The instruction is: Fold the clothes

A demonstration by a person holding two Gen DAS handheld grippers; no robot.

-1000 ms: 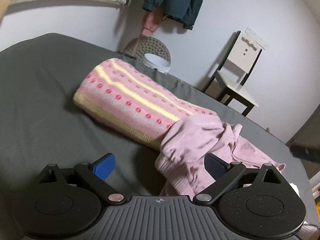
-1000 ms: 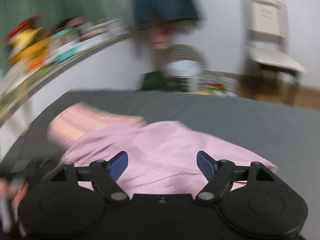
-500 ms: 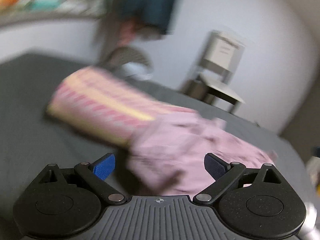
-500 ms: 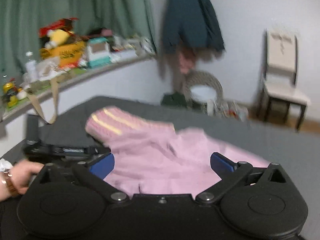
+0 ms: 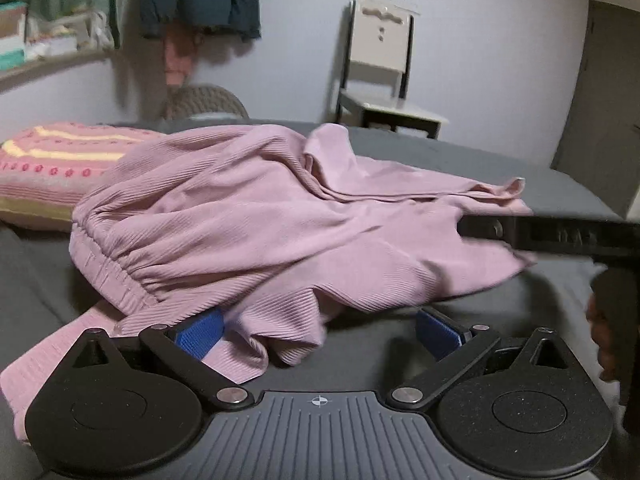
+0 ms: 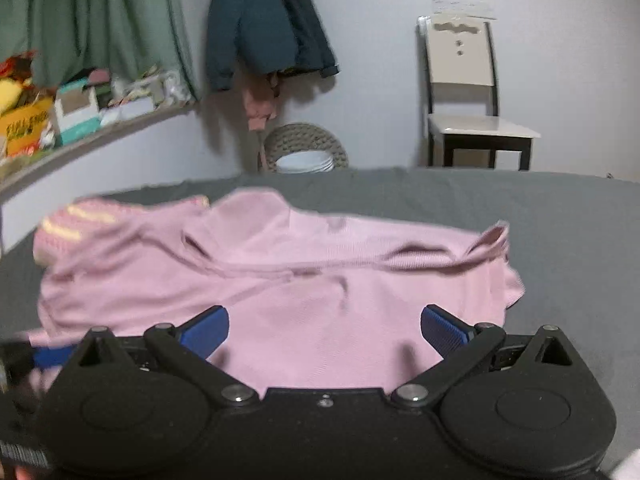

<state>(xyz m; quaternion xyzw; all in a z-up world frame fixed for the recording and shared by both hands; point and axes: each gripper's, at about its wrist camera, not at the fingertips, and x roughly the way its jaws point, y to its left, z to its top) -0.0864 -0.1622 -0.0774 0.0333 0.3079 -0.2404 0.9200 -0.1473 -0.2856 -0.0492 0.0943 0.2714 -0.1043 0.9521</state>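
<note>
A crumpled pink ribbed garment (image 5: 256, 216) lies on the grey bed sheet (image 5: 460, 152); the right wrist view shows the same pink garment (image 6: 304, 280) spread wider. My left gripper (image 5: 318, 330) is open low at the garment's near hem, its left blue pad against a fold. My right gripper (image 6: 324, 328) is open just above the garment's near edge, with cloth showing between the fingers. A folded pink knit sweater (image 5: 52, 164) with yellow stripes rests behind the garment on the left. The right gripper's black body (image 5: 560, 236) crosses the right side of the left wrist view.
A white chair (image 6: 468, 92) stands by the far wall. A woven basket (image 6: 306, 148) with a white insert sits behind the bed. A dark jacket (image 6: 264, 28) hangs on the wall, and a cluttered shelf (image 6: 60, 120) runs along the left.
Both grippers have dropped and moved in to the pink garment's near edge. The left view has swung right, so the striped sweater now sits at the far left.
</note>
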